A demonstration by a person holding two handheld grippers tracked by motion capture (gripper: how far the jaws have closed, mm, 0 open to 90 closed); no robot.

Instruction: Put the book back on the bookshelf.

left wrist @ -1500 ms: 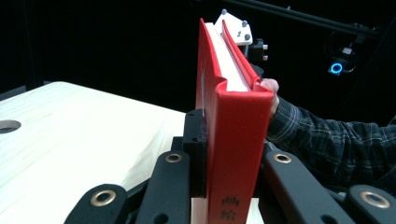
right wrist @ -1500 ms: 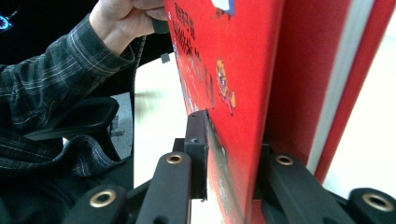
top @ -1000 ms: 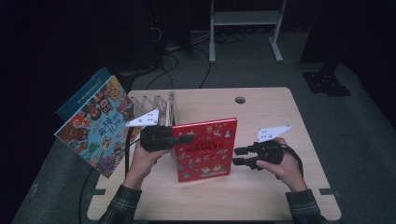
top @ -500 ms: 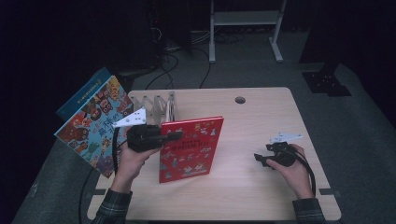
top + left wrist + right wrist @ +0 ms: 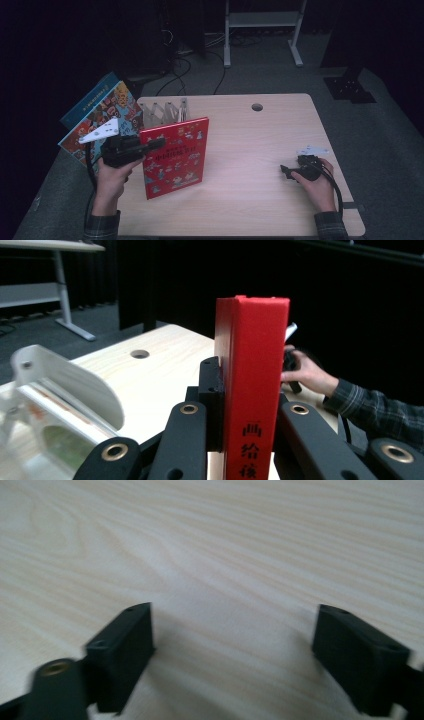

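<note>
A red picture book (image 5: pixel 173 156) stands nearly upright on the wooden table (image 5: pixel 260 150), left of its middle. My left gripper (image 5: pixel 152 144) is shut on the book's upper left edge. In the left gripper view the red spine (image 5: pixel 250 385) rises between the two black jaws, which press it from both sides. My right gripper (image 5: pixel 286 171) rests low over the table at the right, open, with bare wood between its fingers (image 5: pixel 122 650). A white folding book rack (image 5: pixel 162 108) stands behind the red book, seen also as a white curved plate (image 5: pixel 70 390).
Two colourful books (image 5: pixel 102 112) lean at the table's left edge beside the rack. A round cable hole (image 5: pixel 257 107) lies near the far edge. A metal stand (image 5: pixel 260 30) and cables sit on the floor beyond the table. The person's right hand (image 5: pixel 307 372) shows past the red spine.
The left gripper has tipped the red book up from lying flat and carried it leftward. The right gripper has let go of the book and drawn back to the right.
</note>
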